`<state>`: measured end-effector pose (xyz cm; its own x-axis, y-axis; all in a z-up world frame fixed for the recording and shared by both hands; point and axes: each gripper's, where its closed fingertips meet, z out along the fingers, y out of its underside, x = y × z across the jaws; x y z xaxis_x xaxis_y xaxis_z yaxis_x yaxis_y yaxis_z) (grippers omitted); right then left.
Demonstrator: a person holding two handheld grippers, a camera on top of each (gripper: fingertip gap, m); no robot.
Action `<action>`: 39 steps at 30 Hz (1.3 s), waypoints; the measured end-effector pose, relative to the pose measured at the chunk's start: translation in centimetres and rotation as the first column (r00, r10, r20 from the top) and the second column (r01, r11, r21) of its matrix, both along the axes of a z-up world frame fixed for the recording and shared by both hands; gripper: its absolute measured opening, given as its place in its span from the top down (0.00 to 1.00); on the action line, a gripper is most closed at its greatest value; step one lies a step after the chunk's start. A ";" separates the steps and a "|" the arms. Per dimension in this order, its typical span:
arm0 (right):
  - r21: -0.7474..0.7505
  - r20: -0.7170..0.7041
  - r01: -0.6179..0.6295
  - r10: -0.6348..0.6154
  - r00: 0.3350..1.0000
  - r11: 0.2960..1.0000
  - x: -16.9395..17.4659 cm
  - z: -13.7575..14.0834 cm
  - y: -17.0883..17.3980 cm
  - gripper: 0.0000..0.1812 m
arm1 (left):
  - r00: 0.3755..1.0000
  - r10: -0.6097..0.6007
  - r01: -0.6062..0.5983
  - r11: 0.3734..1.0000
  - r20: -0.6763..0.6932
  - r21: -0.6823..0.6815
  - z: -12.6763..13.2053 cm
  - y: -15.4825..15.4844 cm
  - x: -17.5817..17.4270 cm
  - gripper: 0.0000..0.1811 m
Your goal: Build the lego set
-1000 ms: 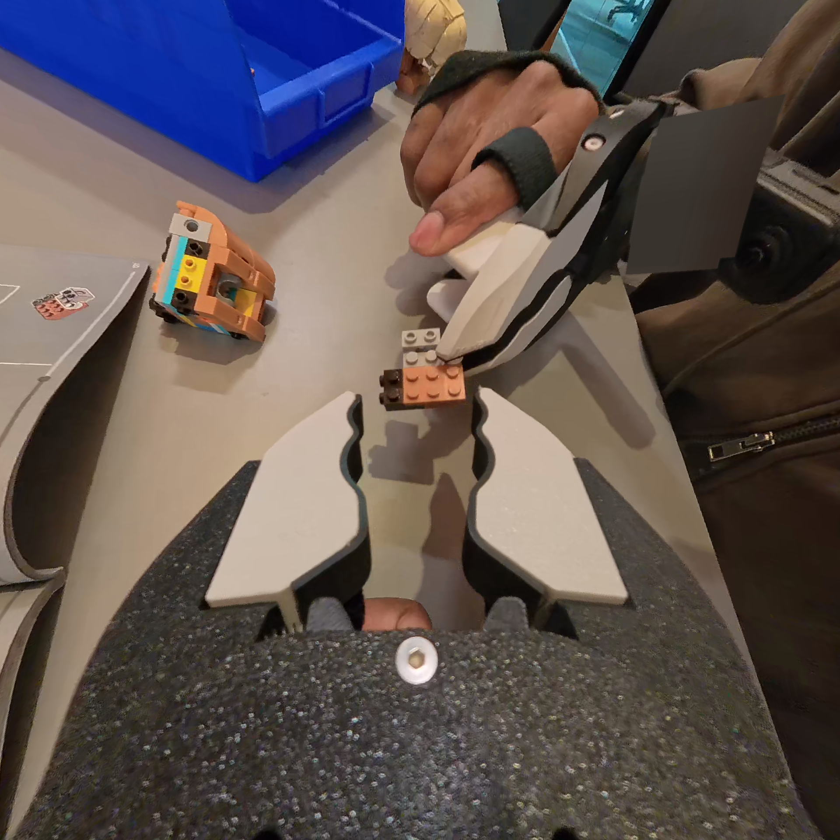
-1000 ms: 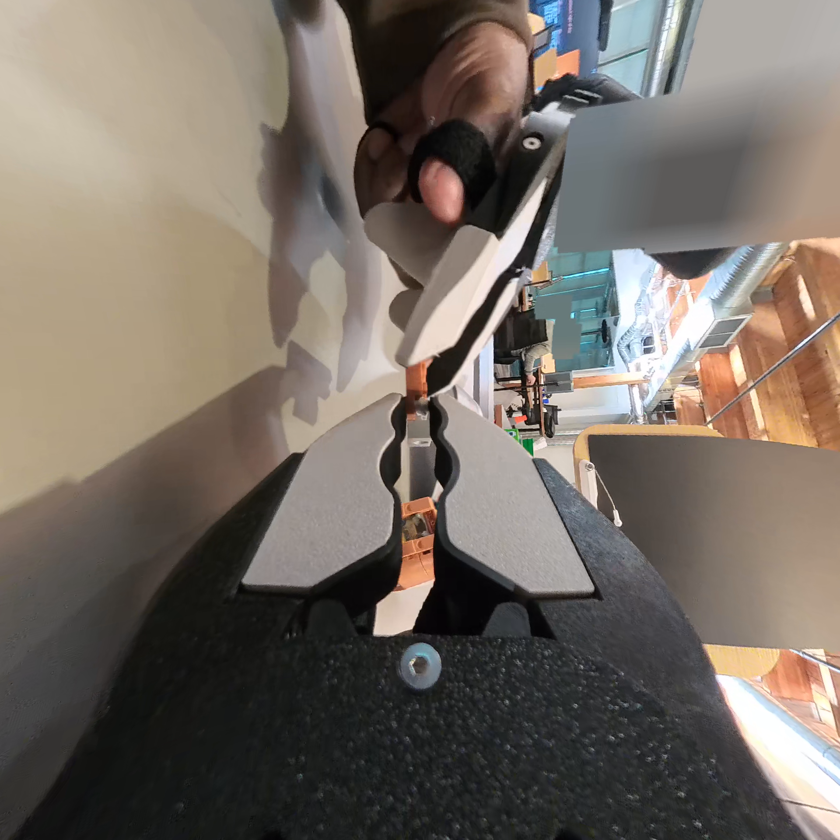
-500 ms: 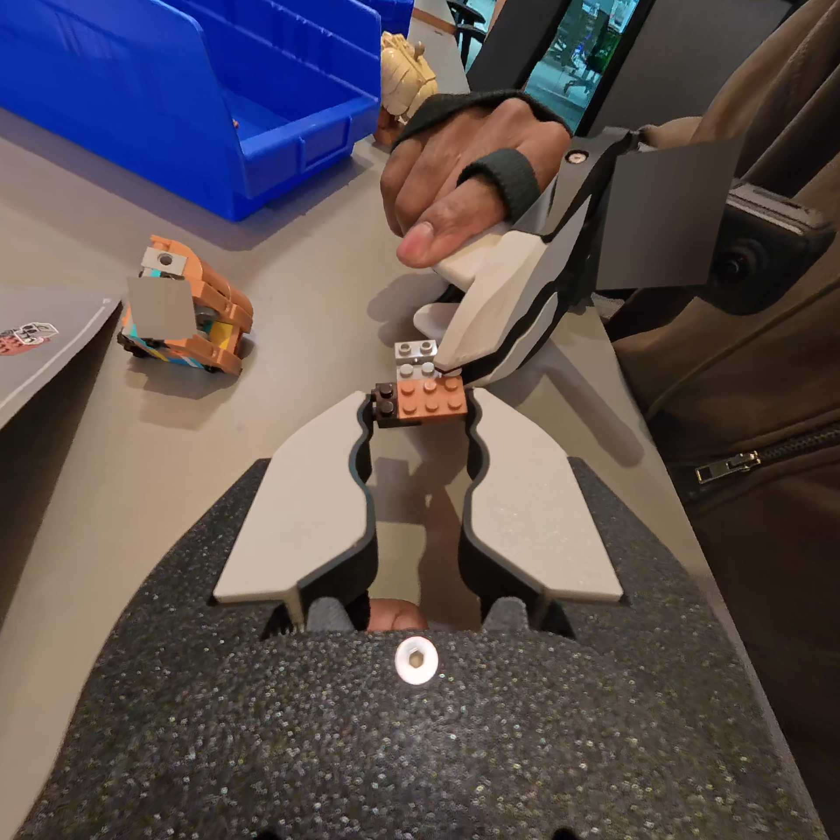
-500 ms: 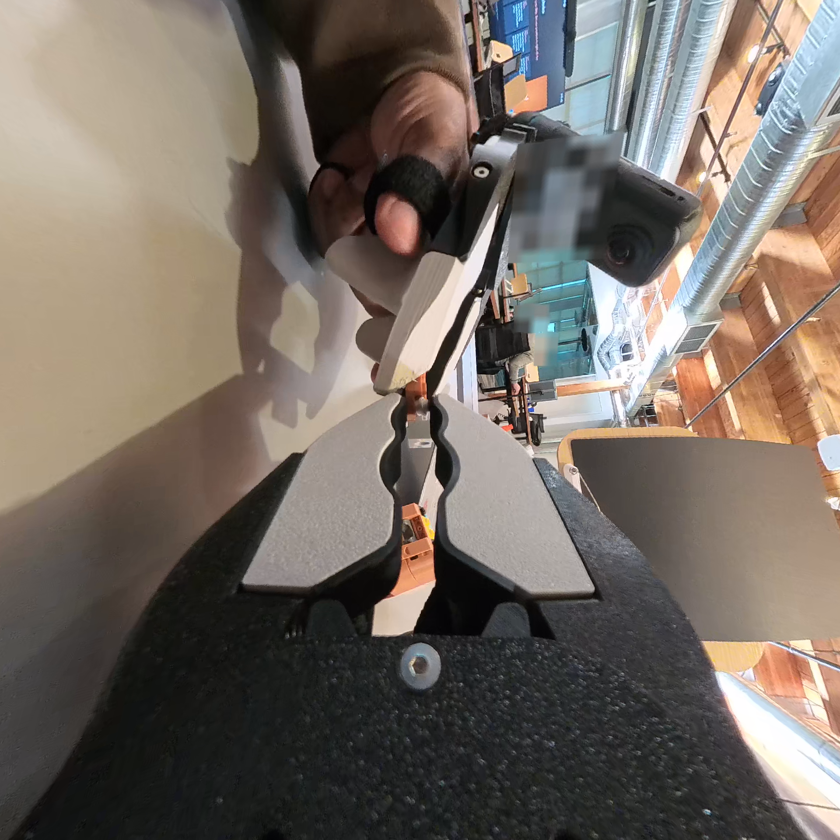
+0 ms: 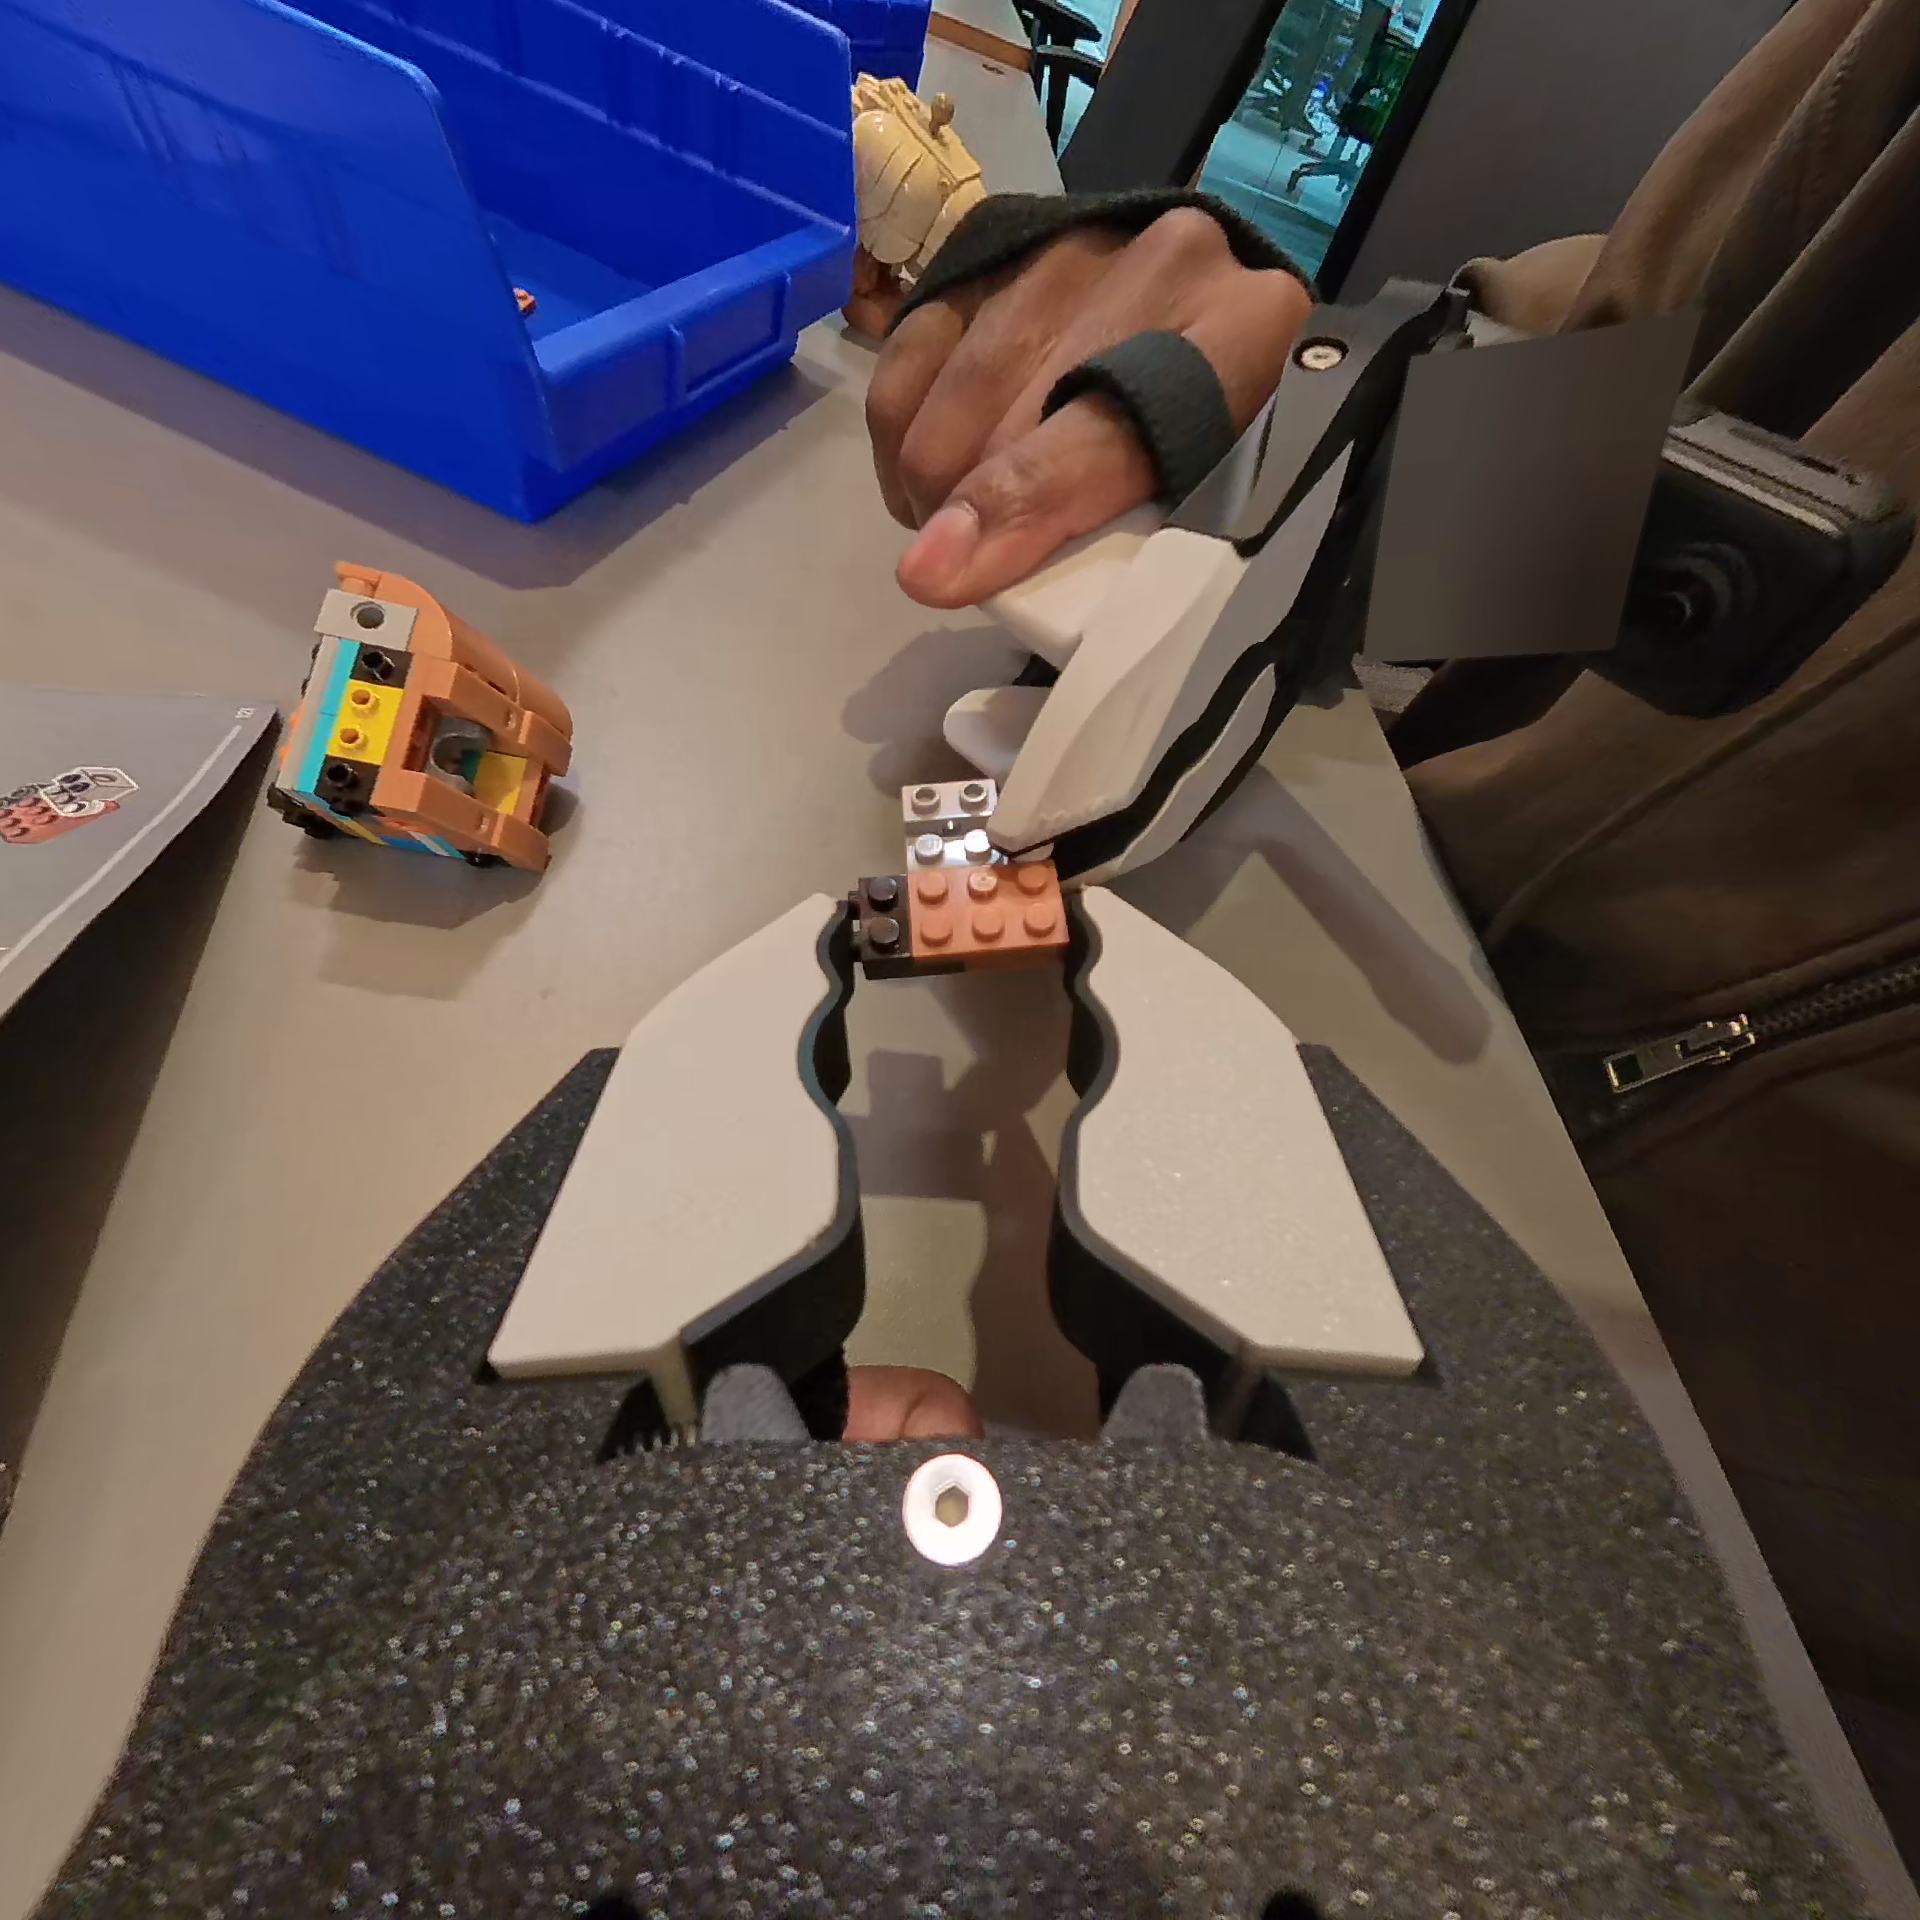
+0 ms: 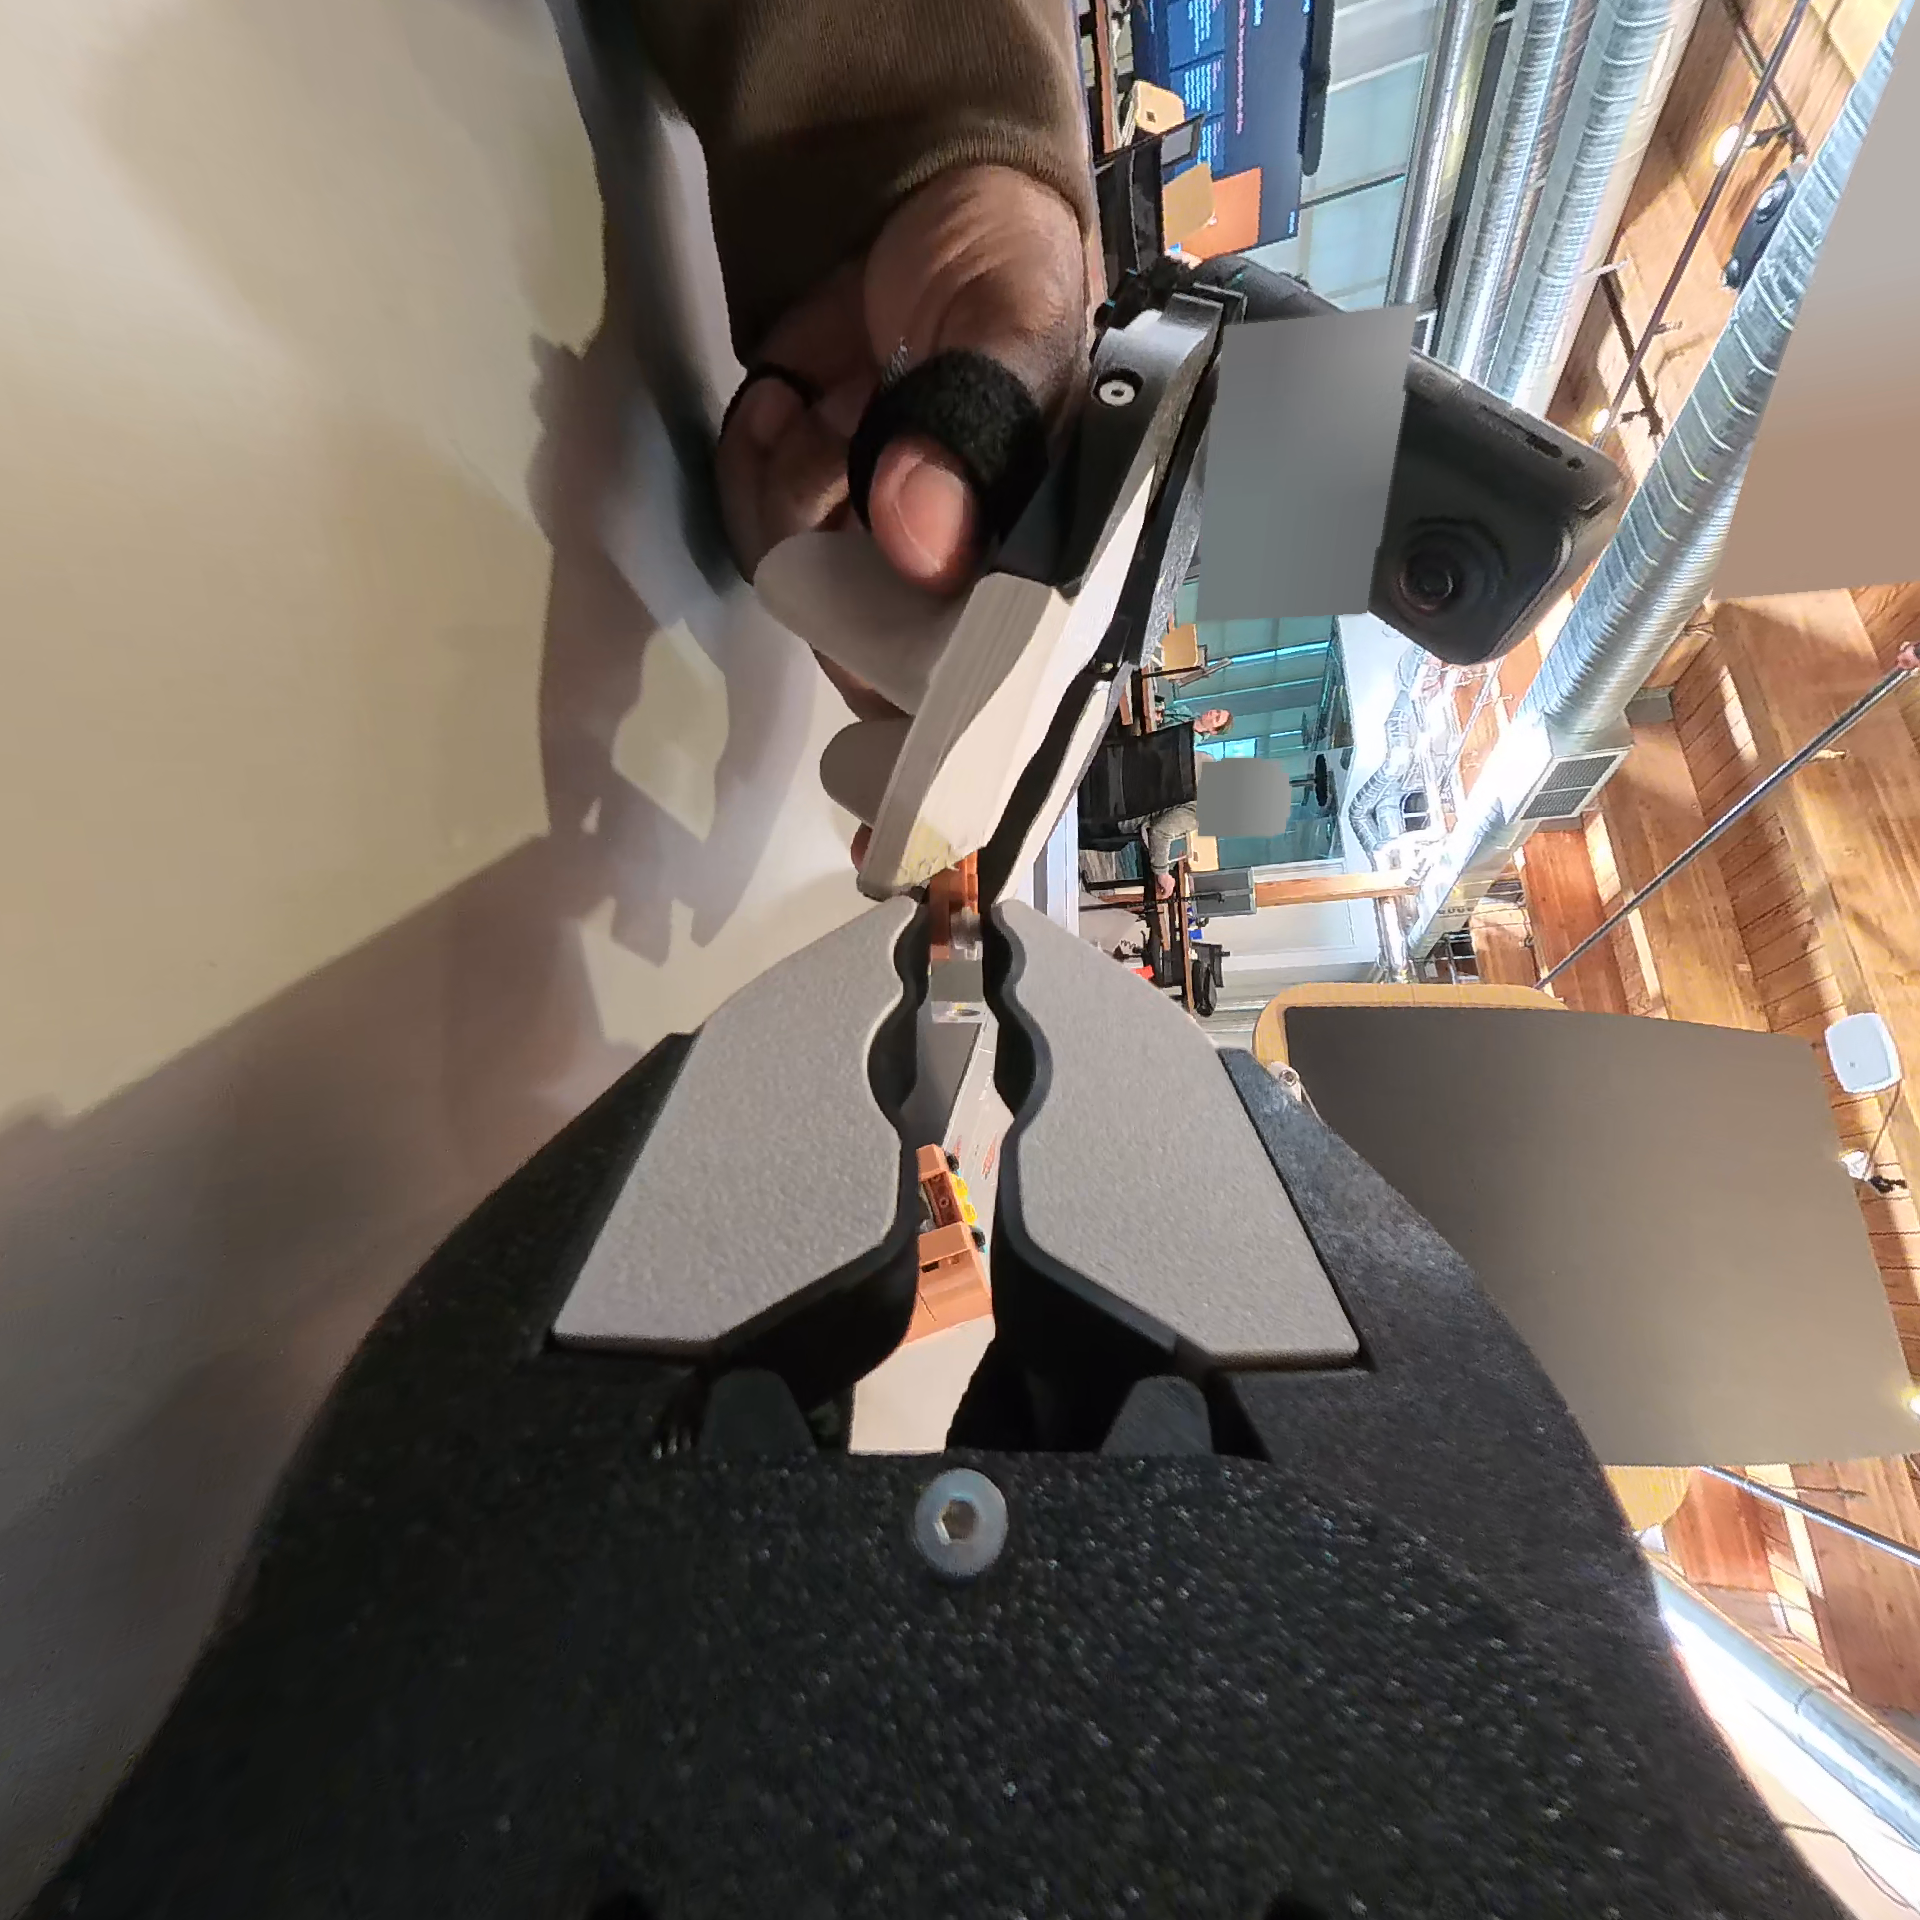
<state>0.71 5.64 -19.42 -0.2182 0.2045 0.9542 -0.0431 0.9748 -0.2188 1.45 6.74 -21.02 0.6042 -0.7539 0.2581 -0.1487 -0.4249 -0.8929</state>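
A small brick assembly (image 5: 982, 920), an orange-brown plate with a dark brown piece at its left end, sits between my left gripper's (image 5: 961, 925) tips, which press on both its ends. A grey bracket piece (image 5: 948, 821) stands on its far edge. My right gripper (image 5: 1023, 842) comes in from the right, shut on that grey piece. In the right wrist view my right gripper (image 6: 956, 920) is nearly closed on the grey piece (image 6: 956, 992), with the left gripper's fingers (image 6: 966, 748) just beyond. A bigger orange, yellow and teal brick build (image 5: 416, 748) lies on the table to the left.
A blue bin (image 5: 520, 260) stands at the back left, with a tan figure (image 5: 914, 177) behind it. An instruction booklet (image 5: 94, 810) lies at the left edge. The person's brown jacket (image 5: 1714, 935) is close on the right, past the table edge. Only a small space, under 4 cm, lies between the two pairs of fingers.
My left gripper moved forward and closed from open onto the ends of the small assembly. The right gripper has kept its hold on the grey piece.
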 end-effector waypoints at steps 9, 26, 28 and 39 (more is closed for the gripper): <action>0.001 0.012 0.014 -0.014 1.000 1.000 0.0 0.0 0.1 0.95 | 1.000 0.000 0.000 1.000 -0.007 0.009 0.1 0.0 0.0 0.79; 0.052 -0.093 0.047 -0.043 0.995 0.998 -0.4 0.7 0.9 0.85 | 0.998 0.021 -0.020 1.000 0.065 -0.004 0.5 0.3 -0.5 0.79; 0.025 -0.110 0.053 -0.050 0.993 0.998 -0.3 1.1 1.3 0.82 | 0.997 0.015 -0.015 1.000 0.073 -0.001 0.6 0.3 -0.5 0.79; -0.022 -0.138 0.026 -0.029 0.990 0.999 -0.1 1.7 1.1 0.93 | 0.990 -0.092 0.083 0.993 0.105 0.088 1.7 -0.9 0.6 0.79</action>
<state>0.65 6.77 -17.74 -0.0785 0.2277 0.9706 -0.0478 0.9716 -0.2318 2.05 5.83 -19.30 0.5066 -0.8242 0.2530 -0.0825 -0.3385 -0.9373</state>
